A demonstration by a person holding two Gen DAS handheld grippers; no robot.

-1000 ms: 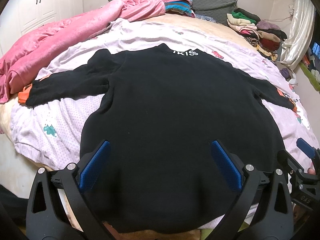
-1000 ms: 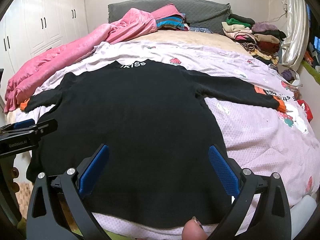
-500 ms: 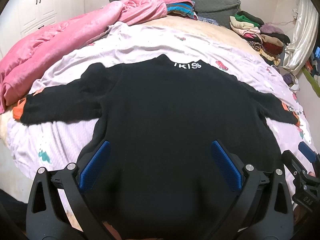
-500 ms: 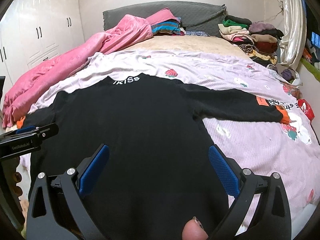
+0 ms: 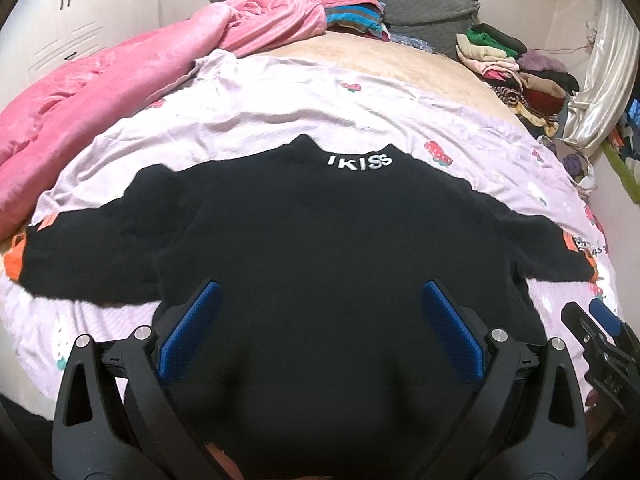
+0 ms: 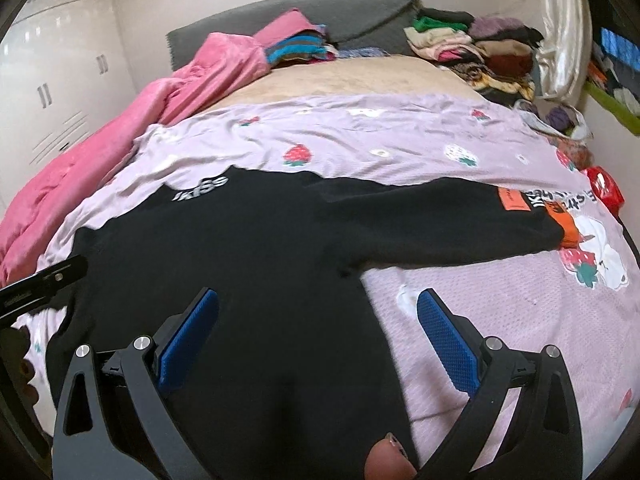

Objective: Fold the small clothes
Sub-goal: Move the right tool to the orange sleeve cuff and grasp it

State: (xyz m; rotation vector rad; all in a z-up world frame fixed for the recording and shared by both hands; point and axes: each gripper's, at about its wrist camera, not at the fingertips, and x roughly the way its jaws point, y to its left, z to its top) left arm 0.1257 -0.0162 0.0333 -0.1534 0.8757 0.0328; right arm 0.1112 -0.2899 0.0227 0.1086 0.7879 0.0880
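A black sweater (image 5: 320, 248) with white "IKISS" lettering at the collar lies spread flat, sleeves out, on a lilac strawberry-print sheet (image 5: 280, 120). It also shows in the right wrist view (image 6: 248, 264), its right sleeve reaching to an orange cuff (image 6: 568, 232). My left gripper (image 5: 320, 328) is open and empty, hovering over the lower middle of the sweater. My right gripper (image 6: 318, 328) is open and empty over the sweater's right side edge, blue pads apart. The right gripper's tip shows at the left view's right edge (image 5: 600, 332).
A pink blanket (image 5: 120, 72) is heaped along the bed's left side. Folded clothes are piled at the back right (image 5: 516, 68). A grey headboard (image 5: 420, 4) and white wardrobe (image 6: 52, 80) stand behind. A red packet (image 6: 606, 188) lies at the sheet's right edge.
Both grippers have moved forward over the sweater, so it fills more of each view. The right view has swung right toward the right sleeve. Both stay open.
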